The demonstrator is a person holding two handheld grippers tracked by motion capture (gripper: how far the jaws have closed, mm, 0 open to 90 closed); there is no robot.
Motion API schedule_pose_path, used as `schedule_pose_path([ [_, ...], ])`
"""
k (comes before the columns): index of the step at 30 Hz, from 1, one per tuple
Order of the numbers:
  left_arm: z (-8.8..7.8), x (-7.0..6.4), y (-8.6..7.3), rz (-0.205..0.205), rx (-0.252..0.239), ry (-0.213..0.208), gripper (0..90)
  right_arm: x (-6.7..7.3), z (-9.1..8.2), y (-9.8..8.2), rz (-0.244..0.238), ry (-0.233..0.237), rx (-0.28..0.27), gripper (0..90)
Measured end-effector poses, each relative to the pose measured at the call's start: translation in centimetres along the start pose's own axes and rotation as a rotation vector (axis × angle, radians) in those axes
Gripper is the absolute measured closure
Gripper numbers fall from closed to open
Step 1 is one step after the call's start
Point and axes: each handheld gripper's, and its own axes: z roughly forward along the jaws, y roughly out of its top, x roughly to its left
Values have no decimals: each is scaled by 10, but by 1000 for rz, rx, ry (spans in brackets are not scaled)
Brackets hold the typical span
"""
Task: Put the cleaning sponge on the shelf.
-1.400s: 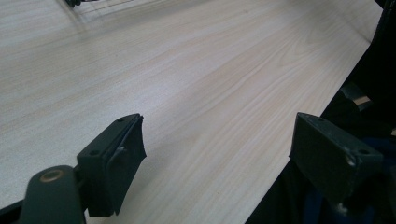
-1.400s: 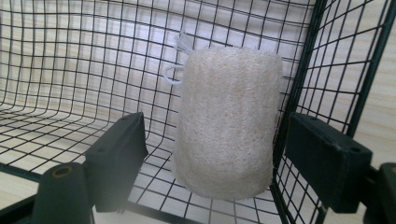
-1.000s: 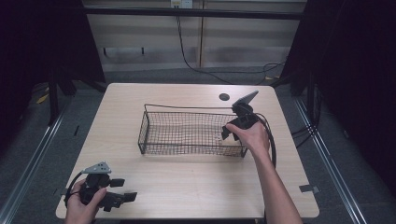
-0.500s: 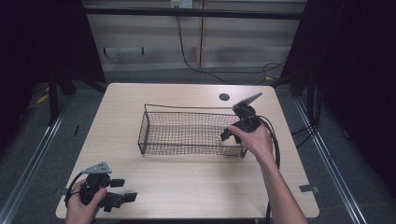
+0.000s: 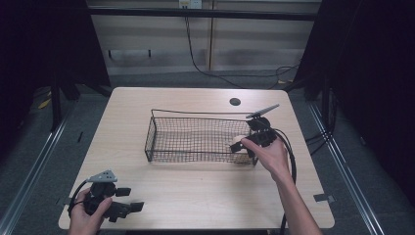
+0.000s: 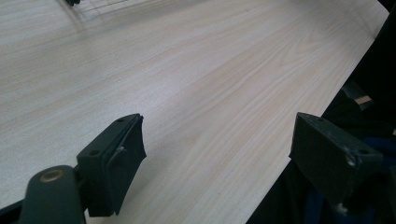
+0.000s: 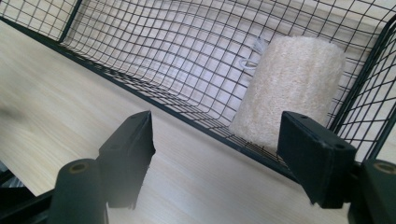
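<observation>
A black wire basket (image 5: 195,113) stands in the middle of the wooden table (image 5: 195,196). A pale loofah roll (image 5: 238,145) stands upright in its right near corner, behind the mesh (image 7: 163,56) in the right gripper view, where the loofah (image 7: 292,88) has a white loop on top. My right gripper (image 5: 248,148) sits just outside that corner. Its jaws (image 7: 217,130) are open and have just been closing, with nothing between them but table and basket rim. My left gripper (image 5: 131,199) rests at the front left, open (image 6: 219,135) over the table's near edge.
A dark cable hole (image 5: 235,102) lies behind the basket. The right gripper's cable (image 5: 292,156) loops over the table's right side. A small grey tag (image 5: 324,198) lies at the front right. Dark floor and metal rails surround the table.
My right hand has drawn its gripper back a little towards the near side of the basket's right corner. The left hand has stayed put.
</observation>
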Motion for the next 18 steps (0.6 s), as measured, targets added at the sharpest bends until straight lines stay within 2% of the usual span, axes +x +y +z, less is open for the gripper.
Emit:
schedule_pose_path([
  [1, 0, 0, 0, 0, 0, 0, 174, 0, 0, 0, 0, 0, 0, 271],
  [4, 0, 0, 0, 0, -1, 3, 174, 4, -5, -7, -6, 29, -45, 280],
  [8, 1, -1, 0, -3, -1, 4, 174, 8, -1, -19, -16, 31, -57, 281],
  [9, 1, -1, 0, -7, -2, 3, 174, 8, 0, -21, -16, 45, -65, 283],
  [18, 1, -1, 0, -3, -2, 4, 174, 10, 2, -41, -52, 42, -99, 300],
])
